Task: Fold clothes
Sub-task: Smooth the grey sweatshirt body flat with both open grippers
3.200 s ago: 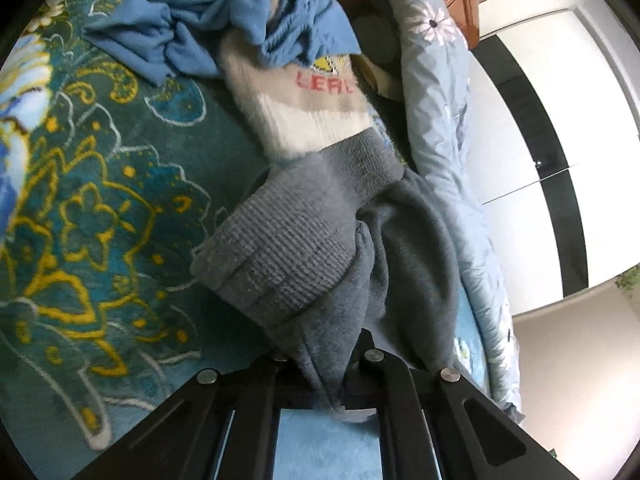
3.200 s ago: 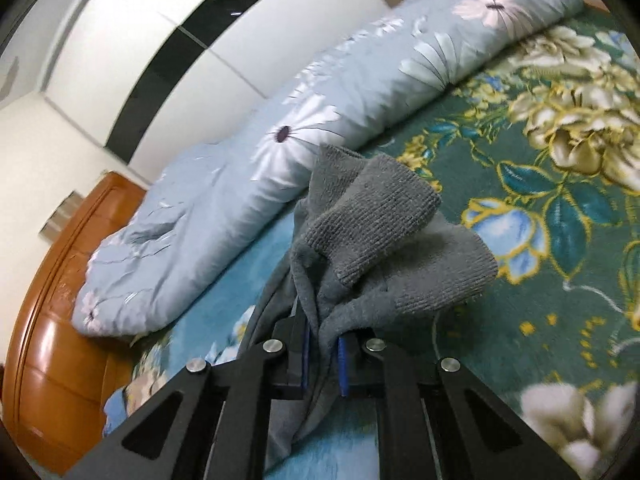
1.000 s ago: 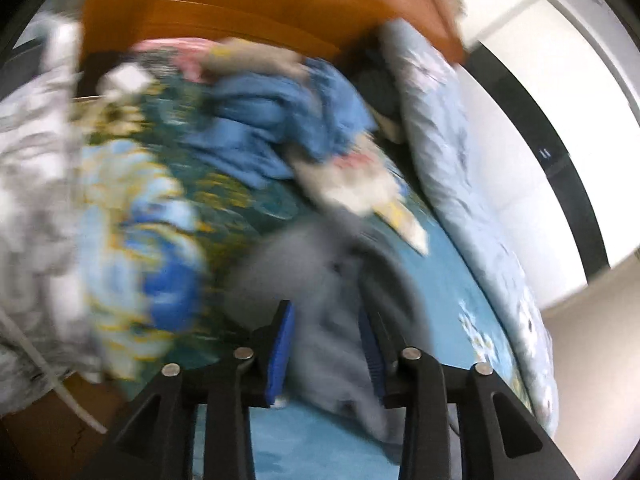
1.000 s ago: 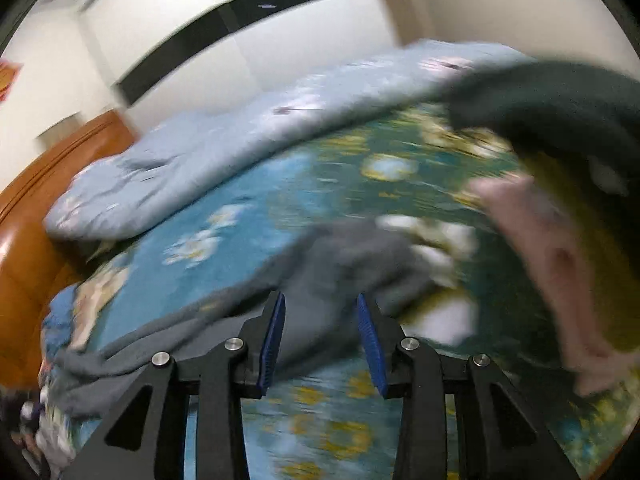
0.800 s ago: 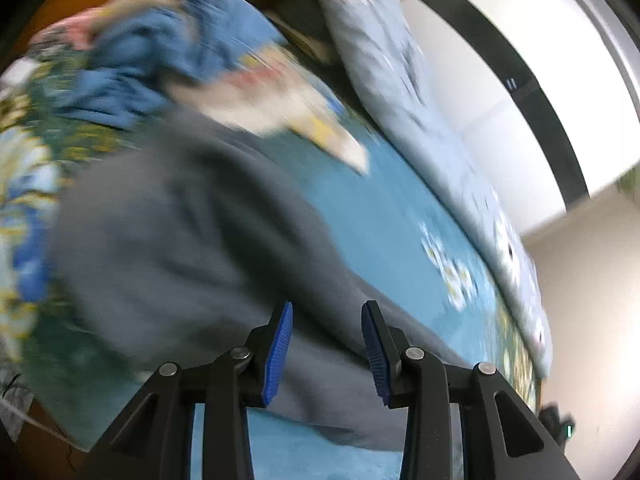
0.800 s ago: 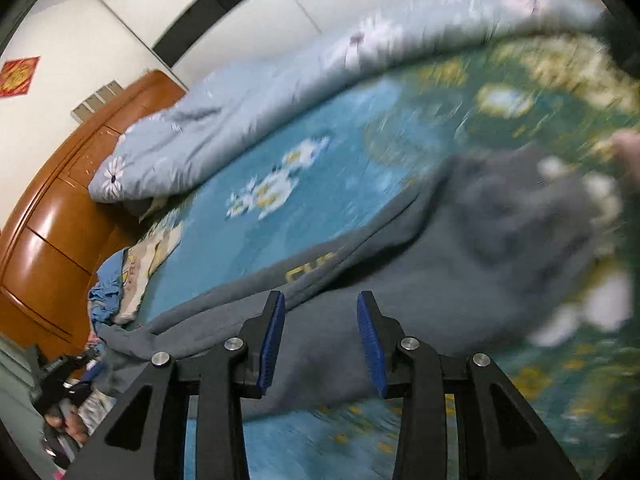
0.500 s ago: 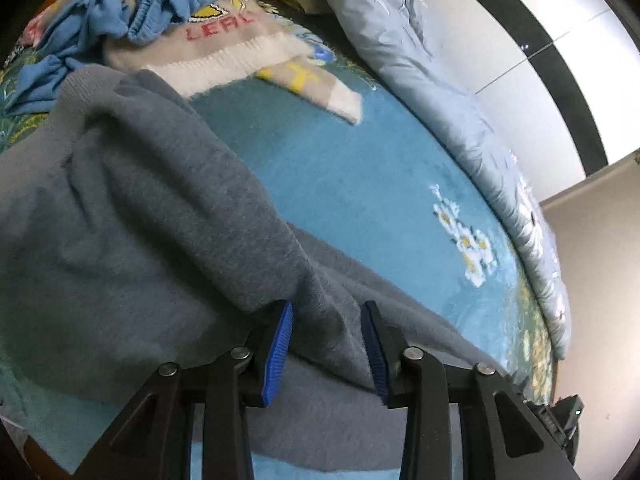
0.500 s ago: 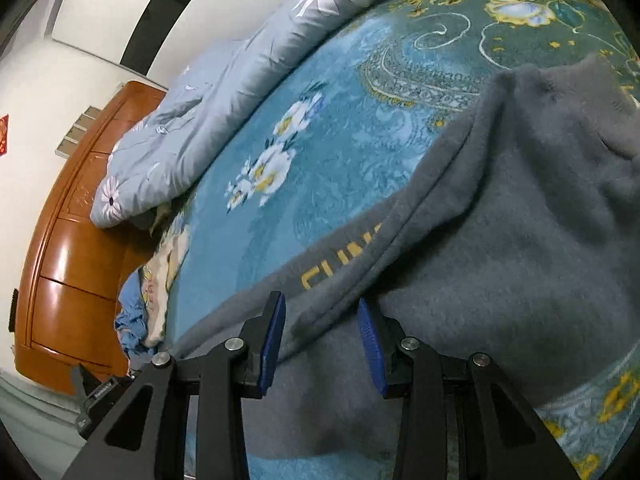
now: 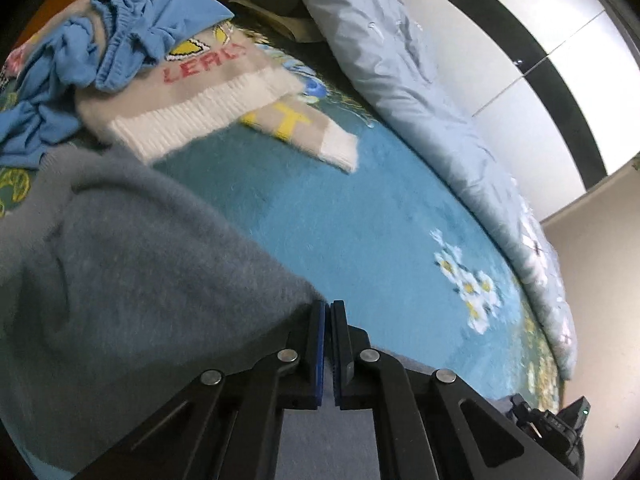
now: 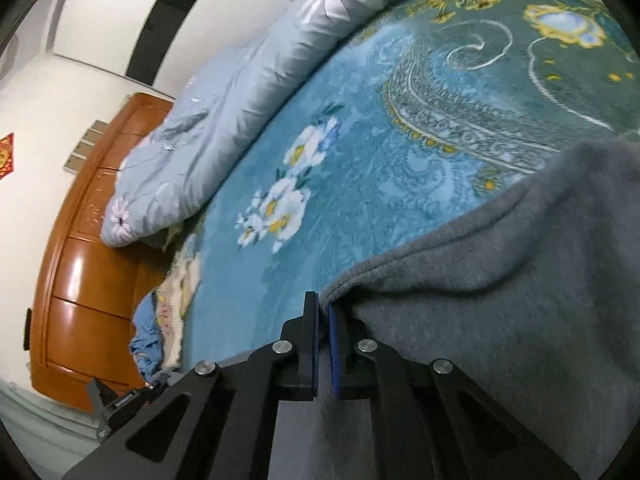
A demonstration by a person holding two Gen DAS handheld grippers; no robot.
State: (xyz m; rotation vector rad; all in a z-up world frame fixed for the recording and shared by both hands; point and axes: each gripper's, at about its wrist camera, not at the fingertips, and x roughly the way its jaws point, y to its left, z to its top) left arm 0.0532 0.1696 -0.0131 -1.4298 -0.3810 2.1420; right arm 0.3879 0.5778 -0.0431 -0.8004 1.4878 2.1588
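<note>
left gripper (image 9: 329, 312) jaws pinched together on the edge of the grey sweater (image 9: 120, 280), whose bulk spreads to the left of and below the jaws over the blue floral blanket (image 9: 360, 220). right gripper (image 10: 323, 307) jaws likewise clamped on the sweater's (image 10: 500, 320) folded edge, cloth fanning out to the right of the jaws and beneath them. ahead of the left jaws, well apart: cream knit sweater (image 9: 200, 92) with red lettering under a crumpled blue garment (image 9: 120, 52), pale floral quilt (image 9: 400, 80) rolled along the far side.
</note>
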